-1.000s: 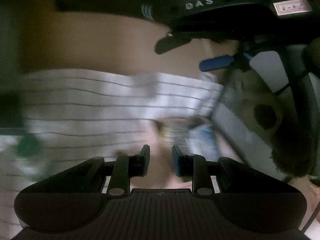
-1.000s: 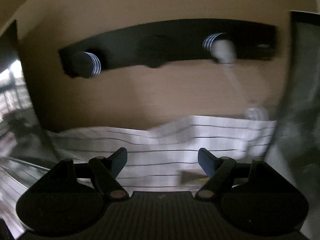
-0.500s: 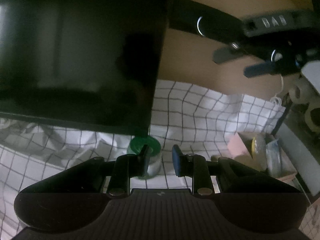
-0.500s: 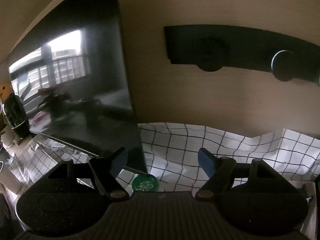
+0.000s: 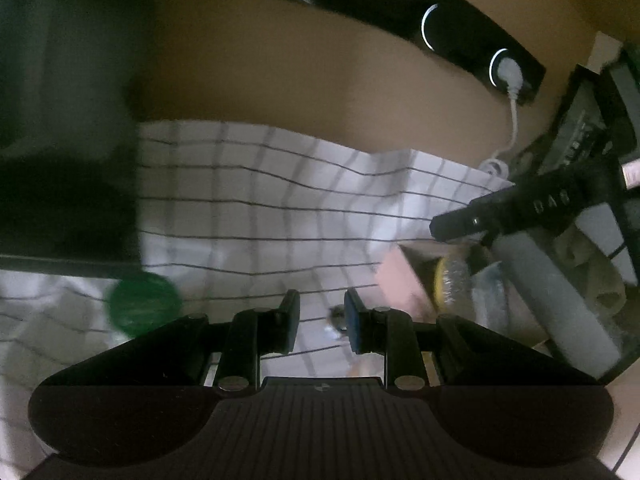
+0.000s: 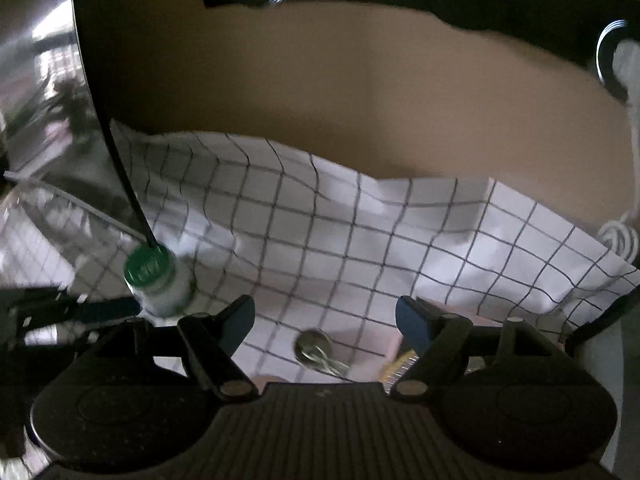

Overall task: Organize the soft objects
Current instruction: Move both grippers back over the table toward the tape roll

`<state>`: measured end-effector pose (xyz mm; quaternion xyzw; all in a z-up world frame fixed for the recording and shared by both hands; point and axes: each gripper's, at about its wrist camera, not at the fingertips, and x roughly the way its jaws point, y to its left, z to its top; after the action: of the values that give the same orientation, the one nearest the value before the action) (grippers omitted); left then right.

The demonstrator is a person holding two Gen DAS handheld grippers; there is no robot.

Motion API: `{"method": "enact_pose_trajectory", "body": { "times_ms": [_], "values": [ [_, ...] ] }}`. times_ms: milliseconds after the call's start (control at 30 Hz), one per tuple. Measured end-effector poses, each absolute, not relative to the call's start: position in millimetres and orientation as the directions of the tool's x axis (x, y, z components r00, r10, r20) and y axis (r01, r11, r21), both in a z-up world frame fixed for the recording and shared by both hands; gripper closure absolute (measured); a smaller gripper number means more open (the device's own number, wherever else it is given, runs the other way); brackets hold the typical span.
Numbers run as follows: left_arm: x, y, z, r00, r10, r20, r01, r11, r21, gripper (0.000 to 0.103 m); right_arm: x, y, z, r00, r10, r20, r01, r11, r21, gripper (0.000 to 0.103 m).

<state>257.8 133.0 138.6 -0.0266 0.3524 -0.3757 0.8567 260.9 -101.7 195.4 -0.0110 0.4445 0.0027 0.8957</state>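
Both views have swung back rightward over the last half second. The dark flat screen (image 5: 60,160) that filled the left wrist view now sits at its left edge, and the white cloth with a black grid (image 6: 360,248) covering the desk takes the middle again.

The left gripper (image 5: 318,326) is nearly clenched, a narrow gap between its pads, grasping nothing. The right gripper (image 6: 325,322) is spread wide and empty, hanging over a small bunch of silver keys (image 6: 316,350).

The soft things — what looks like a beige plush toy (image 5: 592,276) beside a grey padded roll (image 5: 552,300) — lie at the far right of the left view, past the pink open box (image 5: 404,280). The white bottle with a green cap (image 6: 154,280) stands untouched. I judge the sorting not yet begun; the sweep reads as searching.
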Motion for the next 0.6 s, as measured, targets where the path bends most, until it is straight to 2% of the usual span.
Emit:
{"method": "enact_pose_trajectory", "body": {
  "times_ms": [133, 267, 333, 367, 400, 600],
  "values": [
    [273.4, 115.8, 124.0, 0.420, -0.669, -0.613, 0.602, 0.711, -0.363, 0.076, 266.8, -123.1, 184.4, 0.600, -0.013, -0.800, -0.035, 0.998, -0.043, 0.025],
    [288.1, 96.0, 100.1, 0.362, -0.650, -0.668, 0.583, 0.717, -0.381, 0.076, 283.5, -138.1, 158.4, 0.551, 0.052, -0.833, -0.034, 0.999, 0.039, 0.026],
    [296.6, 89.1, 89.6, 0.336, -0.644, -0.687, 0.575, 0.718, -0.392, 0.076, 296.5, -142.3, 143.2, 0.523, 0.069, -0.850, -0.015, 0.997, 0.071, 0.037],
    [301.1, 85.5, 84.9, 0.324, -0.642, -0.695, 0.570, 0.719, -0.398, 0.076, 303.1, -143.3, 135.8, 0.504, 0.076, -0.861, -0.008, 0.997, 0.082, 0.051],
    [306.2, 80.5, 80.2, 0.309, -0.640, -0.703, 0.567, 0.718, -0.404, 0.076, 308.4, -143.2, 129.2, 0.487, 0.075, -0.870, -0.004, 0.996, 0.084, 0.059],
    [336.5, 40.9, 57.6, 0.206, -0.608, -0.767, 0.588, 0.703, -0.400, 0.076, 310.1, -145.7, 125.0, 0.514, 0.054, -0.856, -0.018, 0.998, 0.052, 0.062]
  ]
}}
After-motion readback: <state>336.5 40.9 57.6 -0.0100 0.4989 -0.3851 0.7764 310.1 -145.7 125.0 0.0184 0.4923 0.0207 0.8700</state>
